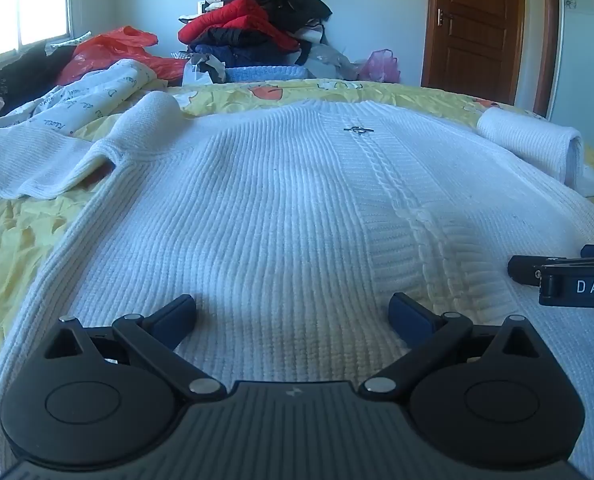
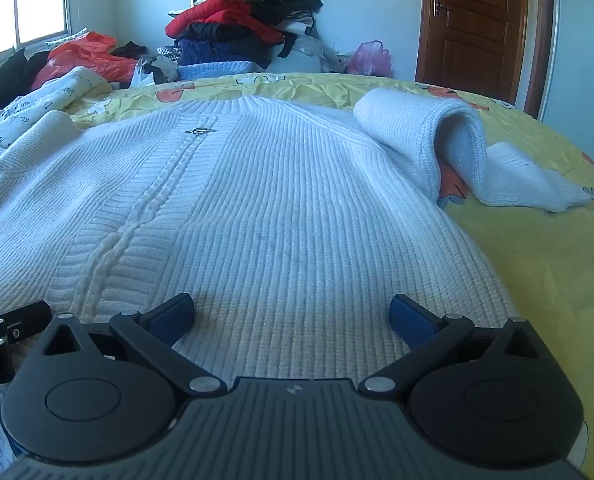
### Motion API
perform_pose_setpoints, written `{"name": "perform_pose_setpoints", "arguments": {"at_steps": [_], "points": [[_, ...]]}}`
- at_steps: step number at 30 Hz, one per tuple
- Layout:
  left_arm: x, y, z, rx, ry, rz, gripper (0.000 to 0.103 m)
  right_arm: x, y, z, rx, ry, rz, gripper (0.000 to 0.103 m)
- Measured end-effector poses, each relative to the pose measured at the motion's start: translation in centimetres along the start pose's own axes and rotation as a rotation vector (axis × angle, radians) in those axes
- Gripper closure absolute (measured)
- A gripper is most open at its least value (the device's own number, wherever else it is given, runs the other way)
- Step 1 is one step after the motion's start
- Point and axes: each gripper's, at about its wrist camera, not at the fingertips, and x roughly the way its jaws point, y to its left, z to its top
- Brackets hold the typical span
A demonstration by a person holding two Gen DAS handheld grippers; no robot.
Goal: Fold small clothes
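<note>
A white ribbed knit sweater [image 1: 265, 208] lies flat on the yellow bedspread [image 1: 13, 236], with a cable-knit strip and a small metal clasp [image 1: 357, 130] near the collar. Its left sleeve [image 1: 57, 156] spreads to the left; its right sleeve [image 2: 437, 136] is bunched and folded at the right. My left gripper [image 1: 293, 314] is open, low over the sweater's near hem on the left half. My right gripper [image 2: 291, 314] is open, low over the near hem on the right half [image 2: 297, 220]. Neither holds anything. The right gripper's side shows in the left wrist view [image 1: 565, 276].
A tall pile of red, black and blue clothes [image 1: 257, 24] stands at the far side of the bed. A red plastic bag [image 1: 109, 50] and a printed white garment [image 1: 89, 96] lie far left. A brown door [image 1: 477, 20] is at the far right.
</note>
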Motion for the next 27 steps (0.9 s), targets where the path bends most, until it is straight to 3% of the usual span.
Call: {"name": "perform_pose_setpoints", "arguments": {"at_steps": [27], "points": [[0.02,0.09,0.05,-0.008,-0.001,-0.010,0.000,0.07,0.03,0.02,0.000,0.000,0.000,0.001]]}}
